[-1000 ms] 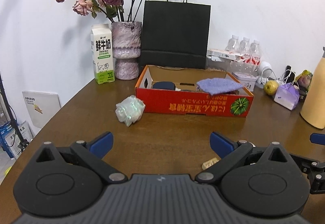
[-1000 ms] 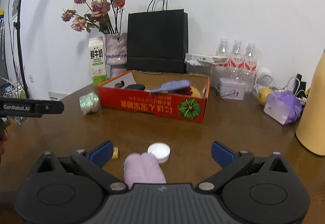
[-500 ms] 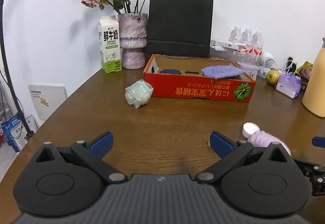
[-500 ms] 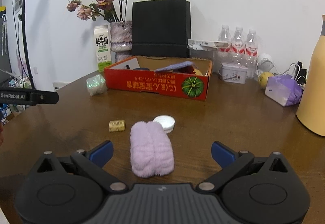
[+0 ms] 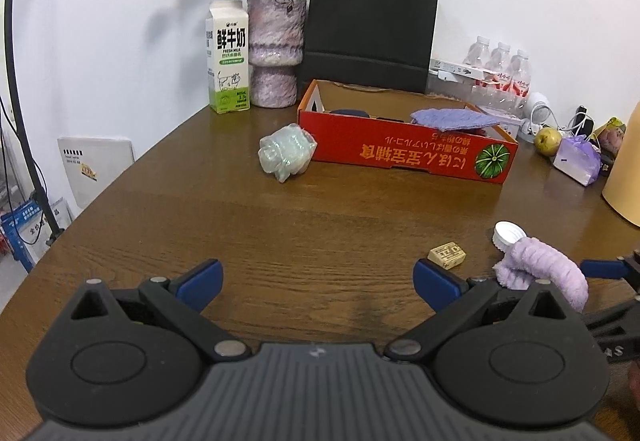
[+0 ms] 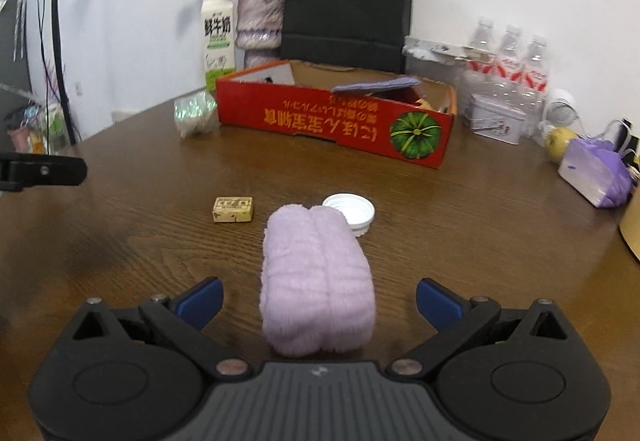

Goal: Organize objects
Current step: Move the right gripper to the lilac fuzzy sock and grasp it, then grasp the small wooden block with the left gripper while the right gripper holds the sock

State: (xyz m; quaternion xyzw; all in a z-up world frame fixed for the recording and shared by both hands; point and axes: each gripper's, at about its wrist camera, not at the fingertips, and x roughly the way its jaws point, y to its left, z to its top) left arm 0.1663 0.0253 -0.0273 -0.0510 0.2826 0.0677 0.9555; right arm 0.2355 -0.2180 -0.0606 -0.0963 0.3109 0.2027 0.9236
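Note:
A rolled lilac fluffy towel [image 6: 316,261] lies on the brown table between the spread fingers of my right gripper [image 6: 319,301], which is open and not touching it. Beside the towel sit a white bottle cap [image 6: 350,211] and a small tan block [image 6: 233,209]. The red cardboard box [image 6: 336,121] stands further back with a purple cloth [image 6: 376,85] draped inside. An iridescent wrapped bundle [image 5: 286,151] rests left of the box [image 5: 404,149]. My left gripper [image 5: 316,281] is open over bare table, with the block [image 5: 447,255], cap [image 5: 508,235] and towel [image 5: 540,273] to its right.
Along the back wall stand a milk carton [image 5: 227,57], a vase of dried roses [image 5: 274,53], a black paper bag [image 5: 370,29] and water bottles [image 6: 508,57]. A tin [image 6: 496,117], a yellow fruit [image 6: 560,141], a purple bag [image 6: 596,173] and a yellow flask [image 5: 626,169] crowd the right. The table's edge curves at the left.
Both grippers have drawn back from the box. The towel, earlier tucked under my right gripper, now shows in full between its fingers. The block, cap and towel entered the left view.

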